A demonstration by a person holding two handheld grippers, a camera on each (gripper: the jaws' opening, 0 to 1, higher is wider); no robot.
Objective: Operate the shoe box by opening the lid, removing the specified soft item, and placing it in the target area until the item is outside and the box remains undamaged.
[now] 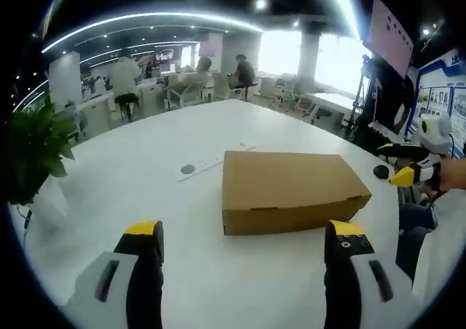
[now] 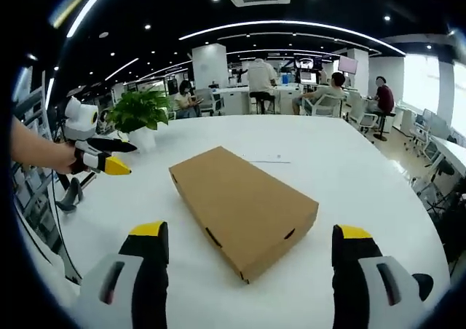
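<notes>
The yellow-tipped black fingers [image 1: 143,236] of the left gripper [image 1: 244,234] stand wide apart with nothing between them, low over the white round table [image 1: 131,176]. The plain brown cardboard shoe box [image 1: 291,189] lies flat on that table just beyond the tips, its lid shut, sitting nearer the right finger than the left and apart from both. At the right edge of the left gripper view the right gripper [image 1: 405,175] comes in, held by a hand, well clear of the box.

In the right gripper view, the right gripper's [image 2: 251,236] own fingers [image 2: 352,236] are likewise spread and empty; the box [image 2: 244,205] lies cornerwise ahead, its near corner reaching down between them without touching. The left gripper [image 2: 116,166] hovers at the left, beside the box. Farther off stand a green potted plant [image 2: 140,111] and seated people at desks [image 2: 298,92].
</notes>
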